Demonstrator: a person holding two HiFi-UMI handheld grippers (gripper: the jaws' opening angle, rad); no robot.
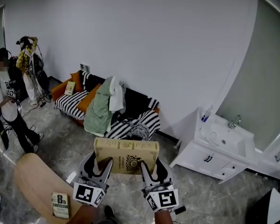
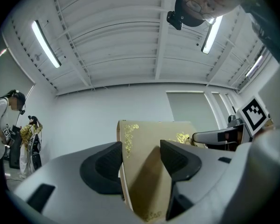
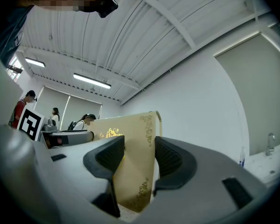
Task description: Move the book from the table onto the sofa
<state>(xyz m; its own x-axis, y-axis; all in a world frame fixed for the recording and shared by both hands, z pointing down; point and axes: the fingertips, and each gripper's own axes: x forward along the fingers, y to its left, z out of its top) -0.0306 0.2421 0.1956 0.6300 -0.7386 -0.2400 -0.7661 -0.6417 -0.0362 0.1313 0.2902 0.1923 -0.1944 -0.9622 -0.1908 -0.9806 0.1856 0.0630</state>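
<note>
The book (image 1: 126, 155) is wearing a matt tan paper cover with shiny gold marks. The left tongs (image 1: 99, 166) and right tongs (image 1: 153, 171) are looking like smooth grey plastic, with dark ribbed pads (image 2: 102, 164). The counter (image 1: 30, 181) is looking like pale smooth wood. The sofa (image 1: 70, 104) is wearing soft cloth, and the floor (image 1: 60, 146) is shining.
</note>
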